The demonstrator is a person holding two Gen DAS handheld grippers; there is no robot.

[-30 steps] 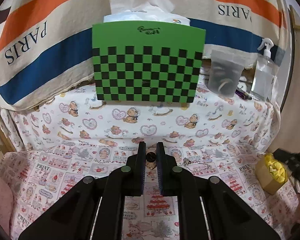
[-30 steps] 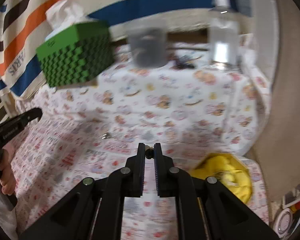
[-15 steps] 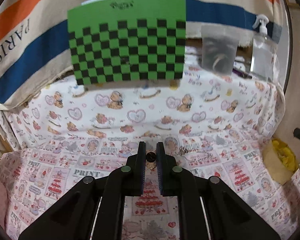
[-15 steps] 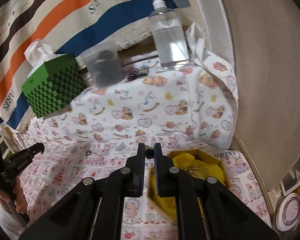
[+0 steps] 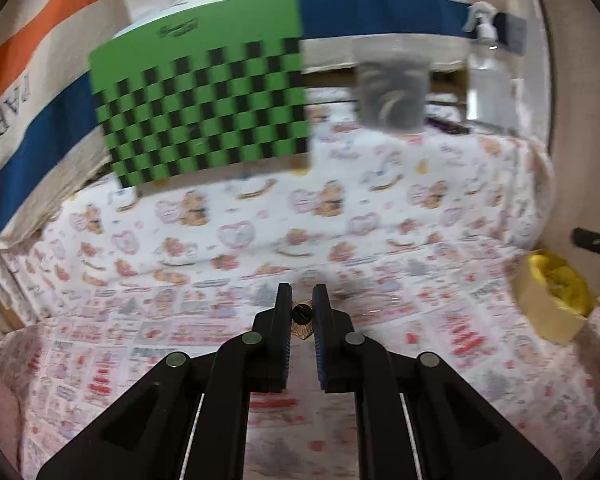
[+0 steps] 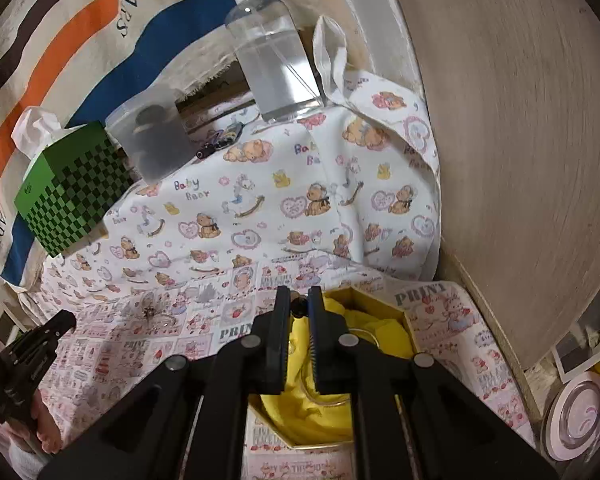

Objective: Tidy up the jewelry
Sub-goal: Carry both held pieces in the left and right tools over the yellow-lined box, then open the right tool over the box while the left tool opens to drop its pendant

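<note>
My left tongs (image 5: 301, 307) are pinching a small bead (image 5: 301, 314) above the cloth (image 5: 236, 240); my right tongs (image 6: 298, 305) are gripping a dark bead (image 6: 299, 307) over the yellow box (image 6: 384, 330).

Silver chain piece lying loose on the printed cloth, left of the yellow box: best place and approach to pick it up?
Take the silver chain piece at its bunched knot, the bulkiest part, coming straight down from above. It lies flat on the printed cloth, so no side gives purchase. Both tongs are already pinching something small; free one first.
</note>
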